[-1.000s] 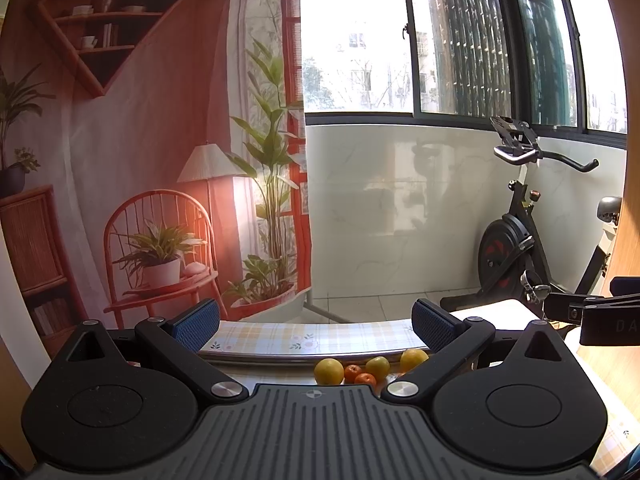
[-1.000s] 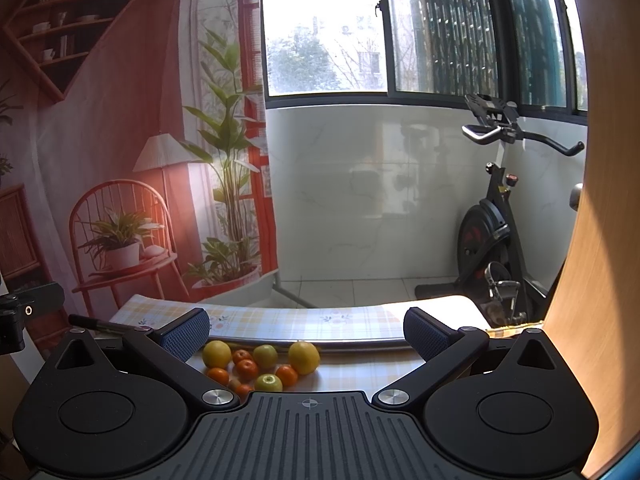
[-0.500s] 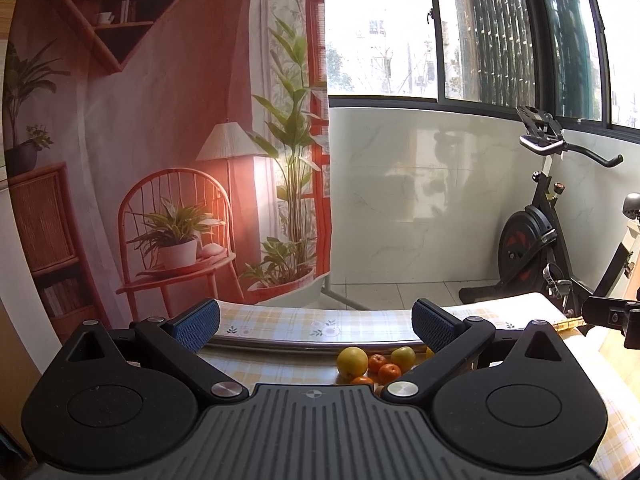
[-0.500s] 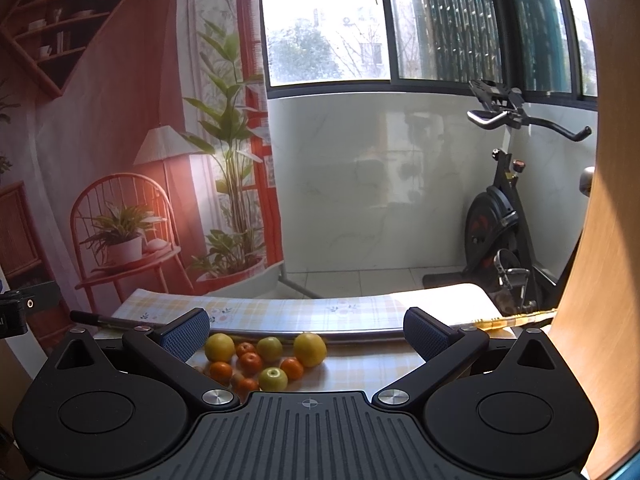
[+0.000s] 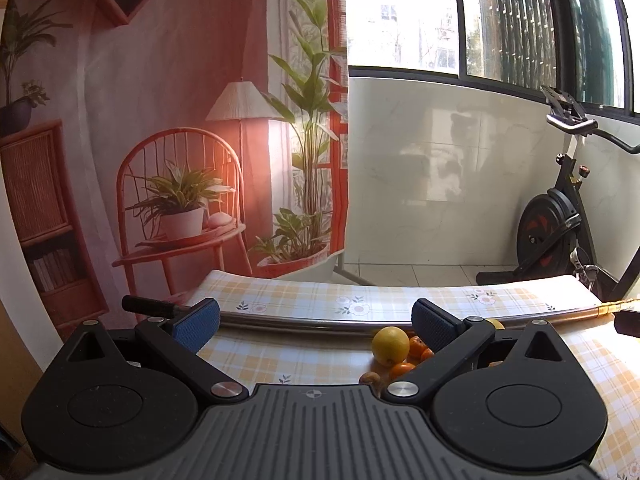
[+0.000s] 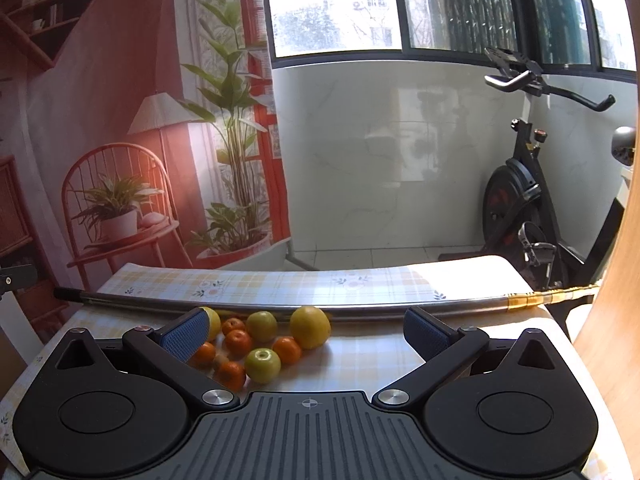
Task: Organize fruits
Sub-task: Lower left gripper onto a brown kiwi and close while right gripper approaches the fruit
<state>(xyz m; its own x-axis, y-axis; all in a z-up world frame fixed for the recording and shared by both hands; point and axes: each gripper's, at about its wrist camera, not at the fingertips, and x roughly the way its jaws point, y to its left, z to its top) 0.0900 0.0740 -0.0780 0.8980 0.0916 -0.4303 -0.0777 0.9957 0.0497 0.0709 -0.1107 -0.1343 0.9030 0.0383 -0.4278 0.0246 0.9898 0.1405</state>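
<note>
A cluster of fruit lies on the checked tablecloth [image 6: 360, 360]. In the right wrist view I see a big yellow citrus [image 6: 310, 327], a green apple [image 6: 262, 365], a second green fruit [image 6: 261, 325] and several small oranges [image 6: 286, 349]. My right gripper [image 6: 306, 330] is open, held above the table with the fruit ahead and left of centre. In the left wrist view the yellow citrus [image 5: 390, 346] and small oranges [image 5: 402, 370] sit beside the right finger. My left gripper [image 5: 316, 318] is open and holds nothing.
A long metal rod [image 6: 360, 311] with a brass end [image 6: 532, 300] lies across the table behind the fruit. An exercise bike [image 6: 520, 208] stands at the far right. A printed room backdrop [image 5: 160, 140] hangs behind the table. A wooden panel [image 6: 612, 280] borders the right.
Both grippers have tilted down and moved closer to the table. The fruit now looks larger and nearer. In the left view it has shifted right, behind the right finger. Both stayed open.
</note>
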